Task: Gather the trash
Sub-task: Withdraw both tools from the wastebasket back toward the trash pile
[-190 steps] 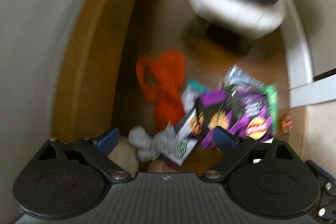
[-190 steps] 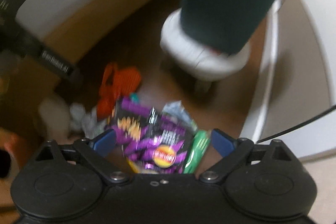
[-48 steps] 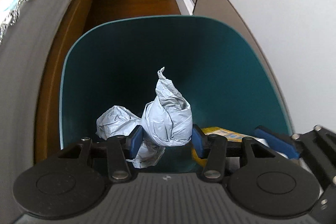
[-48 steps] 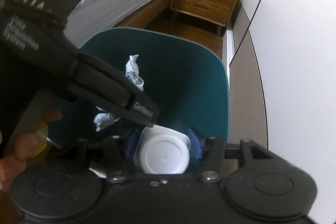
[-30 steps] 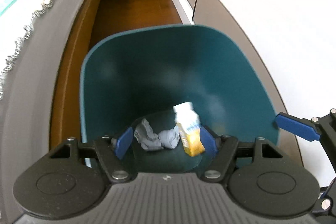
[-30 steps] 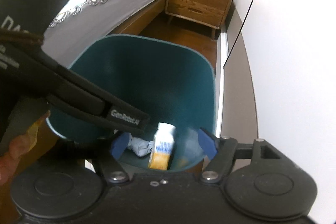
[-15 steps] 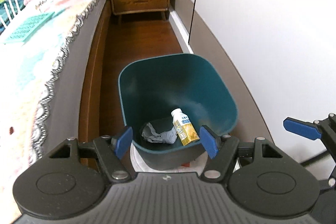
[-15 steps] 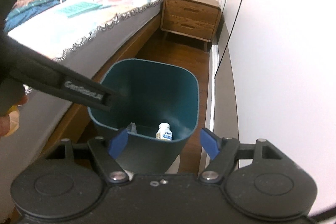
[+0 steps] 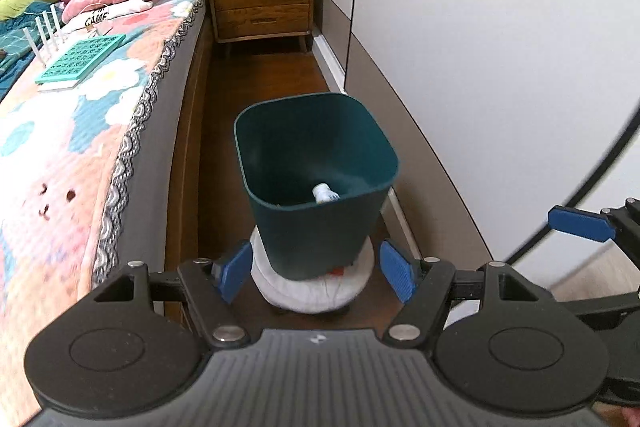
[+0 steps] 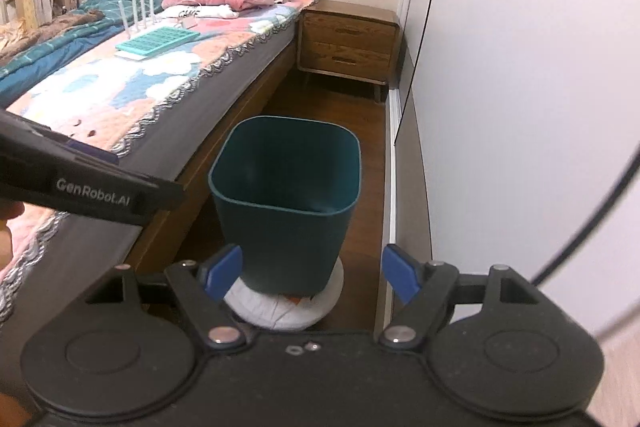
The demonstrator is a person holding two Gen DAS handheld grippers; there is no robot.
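**Both grippers empty above the bin**

The left gripper (image 9: 316,275) and right gripper (image 10: 310,273) hang spread wide, holding nothing. The teal trash bin (image 9: 320,227) stands on a white round stool (image 9: 312,293) beside the bed (image 9: 80,131); a small bottle (image 9: 325,193) lies inside.

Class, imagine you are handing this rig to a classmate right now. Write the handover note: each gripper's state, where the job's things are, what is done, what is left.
Left gripper: open, empty, held above the floor short of the bin.
Right gripper: open, empty, alongside it.
Bin: teal, upright on a white round stool, between the bed and the wardrobe wall.
Done: a small bottle lies inside the bin; other contents are hidden from these angles.
Left: no loose trash shows in either view, so look around the floor behind the rig before calling it finished.
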